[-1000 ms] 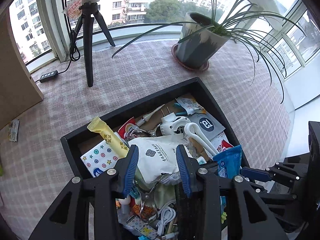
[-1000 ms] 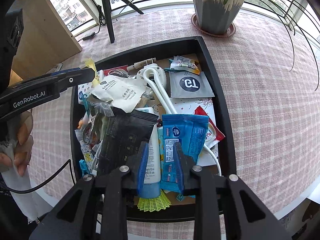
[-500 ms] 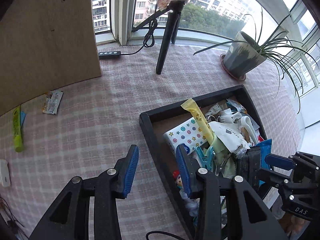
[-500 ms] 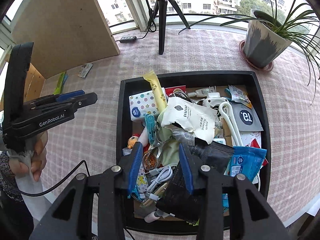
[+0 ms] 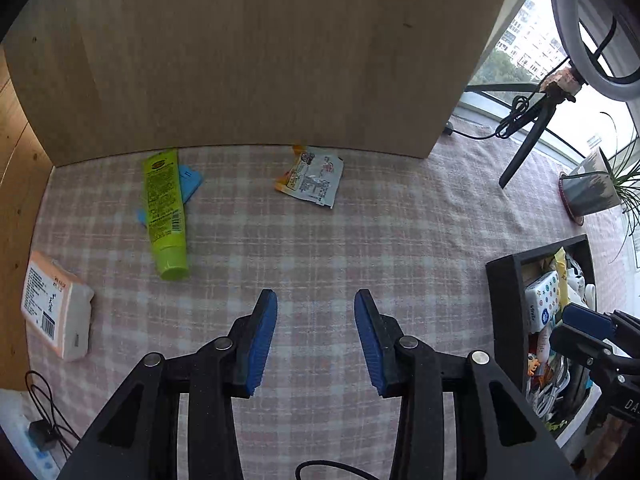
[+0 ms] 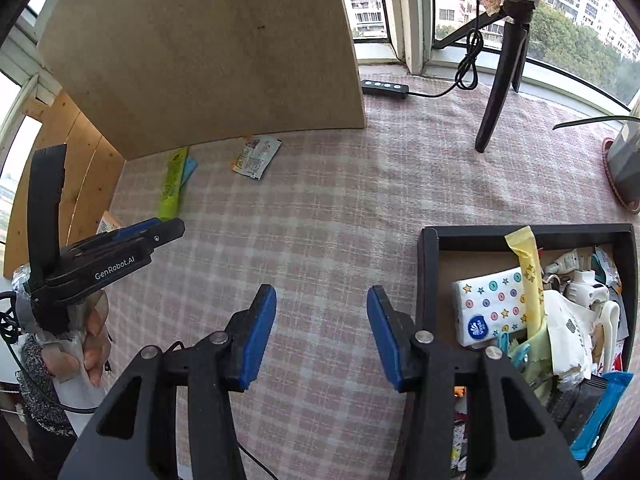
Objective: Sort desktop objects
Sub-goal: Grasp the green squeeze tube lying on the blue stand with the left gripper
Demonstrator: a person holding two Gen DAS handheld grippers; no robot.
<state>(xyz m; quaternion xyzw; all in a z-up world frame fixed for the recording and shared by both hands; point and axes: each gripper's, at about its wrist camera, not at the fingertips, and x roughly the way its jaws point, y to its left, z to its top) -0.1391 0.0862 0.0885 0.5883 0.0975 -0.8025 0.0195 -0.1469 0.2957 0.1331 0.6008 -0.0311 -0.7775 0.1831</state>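
**Both grippers empty over the checked cloth, beside the crowded tray**

The black tray (image 6: 427,264) sits on the pink checked tablecloth (image 6: 320,208), packed with small goods: a white tissue pack (image 6: 490,304) printed with coloured stars and dots and a blue round logo too small to read, a yellow sachet (image 6: 528,268) standing up against it, a white crumpled pouch (image 6: 568,340), a blue packet (image 6: 600,412) at the near corner, white plastic pieces and coiled cable.

Away from the tray, near the foot of the wooden board (image 5: 256,56), lie a lime-green tube (image 5: 164,212) across a blue card (image 5: 190,182), and a torn printed sachet (image 5: 312,178); their print is unreadable. Further from the tray, a wrapped orange-and-white pack (image 5: 54,316) bears a barcode.

The left gripper (image 5: 316,336) hangs over bare cloth, jaws partly apart, nothing between them. Its side reads "GenRobot.AI", with a hand (image 6: 86,344) around the grip. The right gripper (image 6: 322,332), just beside the tray's edge, has just been opening its jaws, and nothing is between them.

Behind the tray stand a black tripod (image 6: 500,72), a potted plant (image 5: 592,192) and windows facing apartment blocks.
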